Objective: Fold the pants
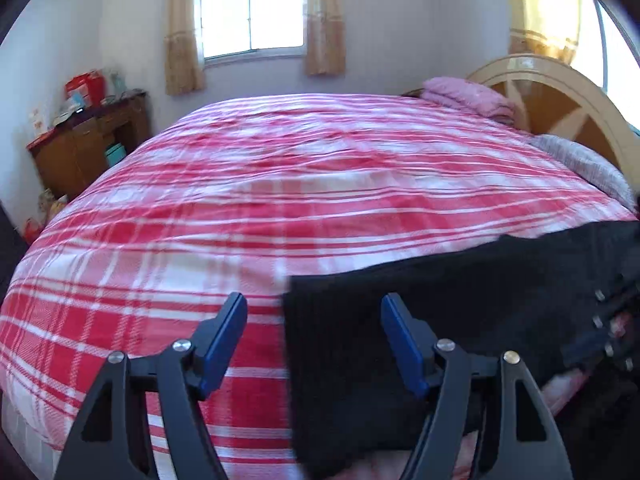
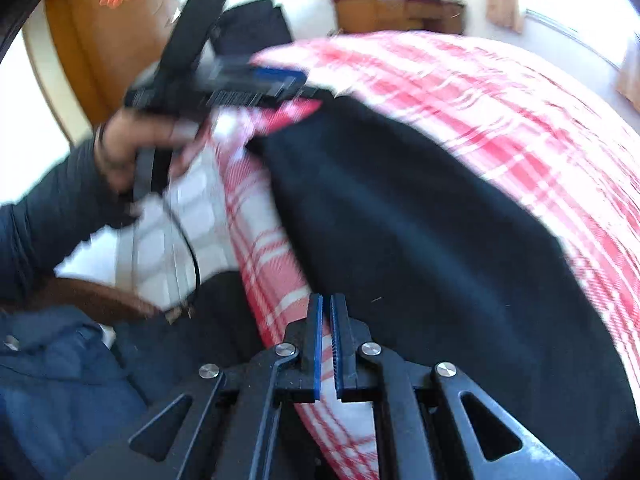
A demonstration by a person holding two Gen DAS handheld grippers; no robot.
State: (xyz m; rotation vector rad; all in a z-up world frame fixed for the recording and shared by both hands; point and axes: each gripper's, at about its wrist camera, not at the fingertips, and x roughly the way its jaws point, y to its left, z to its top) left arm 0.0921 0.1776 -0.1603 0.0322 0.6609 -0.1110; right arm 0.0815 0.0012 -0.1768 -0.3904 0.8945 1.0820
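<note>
Black pants [image 1: 460, 288] lie flat on the red and white plaid bedspread [image 1: 260, 208], near the bed's front right edge. My left gripper [image 1: 314, 304] is open above the pants' left end, whose straight edge runs between the blue pads without touching them. In the right wrist view the pants [image 2: 420, 220] stretch away across the bed edge. My right gripper [image 2: 327, 300] is shut at their near left border, and no cloth shows between its pads. A hand [image 2: 132, 144] holds the left gripper [image 2: 294, 82] over the pants' far end.
A pink folded blanket [image 1: 468, 96] and a grey one [image 1: 580, 160] lie by the curved headboard [image 1: 560, 96]. A cluttered wooden cabinet [image 1: 88, 144] stands left of the bed, and a wooden door [image 2: 92, 40] is behind the hand. A dark sleeve [image 2: 40, 232] is close at left.
</note>
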